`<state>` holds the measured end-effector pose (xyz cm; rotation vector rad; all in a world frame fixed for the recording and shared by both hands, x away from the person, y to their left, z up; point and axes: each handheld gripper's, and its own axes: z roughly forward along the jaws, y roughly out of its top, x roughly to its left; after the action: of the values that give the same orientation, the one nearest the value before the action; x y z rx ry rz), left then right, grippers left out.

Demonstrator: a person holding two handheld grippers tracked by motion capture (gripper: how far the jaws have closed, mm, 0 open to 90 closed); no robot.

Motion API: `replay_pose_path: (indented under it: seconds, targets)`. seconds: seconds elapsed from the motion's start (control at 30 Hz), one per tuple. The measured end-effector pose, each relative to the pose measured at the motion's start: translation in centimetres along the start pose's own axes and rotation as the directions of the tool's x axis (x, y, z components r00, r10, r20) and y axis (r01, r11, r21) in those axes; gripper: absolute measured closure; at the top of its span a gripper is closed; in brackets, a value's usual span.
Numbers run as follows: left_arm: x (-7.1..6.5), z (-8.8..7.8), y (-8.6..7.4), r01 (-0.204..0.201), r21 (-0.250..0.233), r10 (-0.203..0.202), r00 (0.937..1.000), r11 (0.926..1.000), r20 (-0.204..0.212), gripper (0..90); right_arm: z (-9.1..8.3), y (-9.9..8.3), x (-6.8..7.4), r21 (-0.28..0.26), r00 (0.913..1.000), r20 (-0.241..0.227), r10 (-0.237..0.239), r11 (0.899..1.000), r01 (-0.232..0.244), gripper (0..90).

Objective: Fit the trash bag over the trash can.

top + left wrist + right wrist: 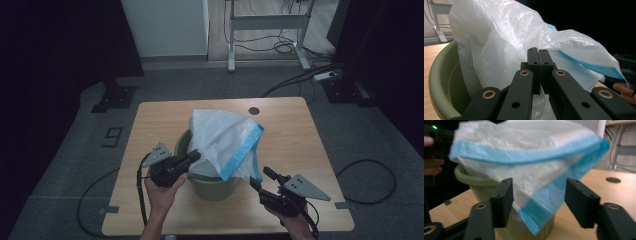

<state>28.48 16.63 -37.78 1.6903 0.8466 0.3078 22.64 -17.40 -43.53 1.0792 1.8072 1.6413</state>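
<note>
In the high view we see a green bin point(212, 187) standing on the worktop point(150, 125) toward its six o'clock edge, with a white bag point(222, 140) edged in blue rising out of it and leaning toward one o'clock. The left gripper point(192, 156) sits at the bin's nine o'clock rim with its jaws pinched on the bag's film, while the right gripper point(261, 178) waits at about four o'clock of the bin, jaws apart and just short of the hanging blue hem. In the left gripper view the left gripper's point(539, 60) jaws are pressed together with a fold of the bag point(499, 37) caught between them, above the bin's point(439, 75) inner wall. In the right gripper view the right gripper's point(539, 197) jaws stand wide on either side of the drooping blue corner of the bag point(524, 165) without touching it; the bin point(474, 180) shows behind. We judge the work to be fitting the bag into the bin: one side is held, and the next move calls for the right jaws to close on the hem and draw it over the rim. The right gripper view is blurred, the bin's inside is hidden by the bag, and we cannot tell whether the bag's bottom reaches the floor of the bin.
</note>
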Motion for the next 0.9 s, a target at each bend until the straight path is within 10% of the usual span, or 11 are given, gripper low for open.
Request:
replay_pose_path:
  seconds: [0.4,0.53,0.9]
  targets:
    - [0.3,0.0,0.0,0.013,-0.003,-0.013,0.9999,0.9999,-0.005,90.0,0.7,-2.2,0.9,0.028,0.9999,-0.007,0.008,1.0,-0.007,29.7]
    - [0.3,-0.1,0.0,0.012,-0.005,-0.012,0.9999,0.9999,-0.003,90.0,1.2,-1.4,0.3,-0.004,0.999,0.045,0.004,1.0,-0.004,47.2]
    - [0.2,0.2,-0.2,0.01,0.002,-0.01,0.9997,0.9999,0.021,90.0,1.9,1.8,-1.0,-0.085,0.9978,0.006,-0.066,0.994,0.067,87.6]
